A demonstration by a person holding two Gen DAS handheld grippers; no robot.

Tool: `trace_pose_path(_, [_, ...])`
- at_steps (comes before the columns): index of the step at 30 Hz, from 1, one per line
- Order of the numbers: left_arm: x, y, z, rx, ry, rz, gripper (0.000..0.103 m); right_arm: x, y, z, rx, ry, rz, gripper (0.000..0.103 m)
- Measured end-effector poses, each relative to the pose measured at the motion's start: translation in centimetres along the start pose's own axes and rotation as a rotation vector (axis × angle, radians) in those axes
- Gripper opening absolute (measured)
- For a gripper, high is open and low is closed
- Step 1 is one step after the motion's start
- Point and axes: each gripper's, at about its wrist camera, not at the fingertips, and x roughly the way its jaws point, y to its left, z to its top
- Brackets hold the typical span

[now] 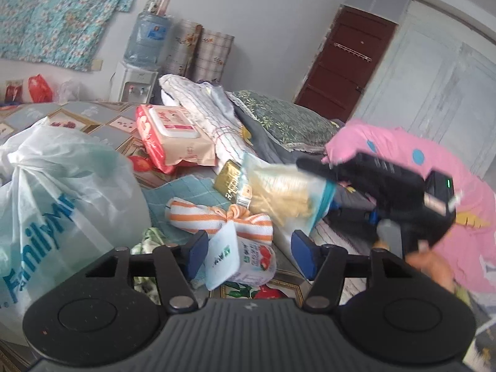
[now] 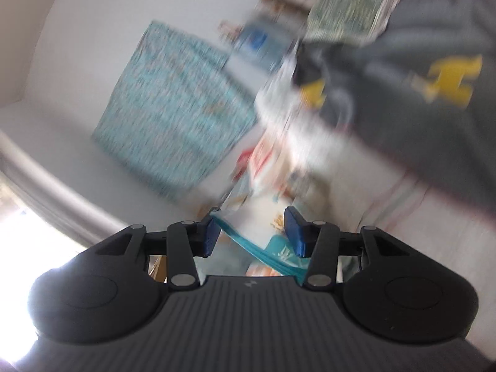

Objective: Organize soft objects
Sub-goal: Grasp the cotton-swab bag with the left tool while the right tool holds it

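Hovering low over a cluttered bed, left gripper (image 1: pixel 246 252) with jaws spread wide, nothing pinched; blue pads either side of a small carton-like pack (image 1: pixel 248 259) with a tag, touching or not cannot be told.

Containers:
- One large white plastic bag (image 1: pixel 59 192), tied at the top, blue lettering; contents not visible.
- One clear zip bag (image 1: pixel 285 193) with a teal seal strip, holding pale yellow soft stuff; lying tilted beside a gold packet (image 1: pixel 231 181).
- One water jug (image 1: pixel 147 38) upside down on a white dispenser (image 1: pixel 133 83) by the wall.
- One red bag (image 1: pixel 39 88) at far left, contents unseen.

Soft things, counted:
- One orange-and-white striped towel bundle (image 1: pixel 217 217), knotted, just ahead of the left pads.
- One pack of wet wipes (image 1: pixel 173 133), pink and white, leaning on folded white cloth (image 1: pixel 204 105).
- One green patterned pillow (image 1: pixel 285 117) behind.
- One teal towel (image 1: pixel 179 190) flat under the striped bundle.
- One pink garment (image 1: pixel 434 167) at right, worn by the person.

Right gripper (image 2: pixel 252 232) heavily blurred in its own view; jaws apart, teal seal strip (image 2: pixel 248 245) of the zip bag running slantwise between the pads, no firm pinch visible. From the left camera, its black body (image 1: pixel 387 186) at the bag's sealed end.
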Motion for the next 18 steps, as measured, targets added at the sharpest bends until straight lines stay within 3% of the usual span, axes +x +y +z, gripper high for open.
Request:
trace_pose_path(6, [0.1, 0.5, 0.8, -0.012, 0.008, -0.026, 0.062, -1.3, 0.8, -2.7, -0.015, 0.039, 0.046, 0.046])
trace_pose_path(11, [0.7, 1.1, 1.3, -0.061, 0.013, -0.062, 0.063, -1.9, 3.4, -3.8, -0.149, 0.030, 0.034, 0.047])
trace_pose_path(18, [0.7, 2.8, 3.1, -0.184, -0.030, -0.039, 0.068, -1.4, 5.5, -5.4, -0.327, 0.064, 0.064, 0.048])
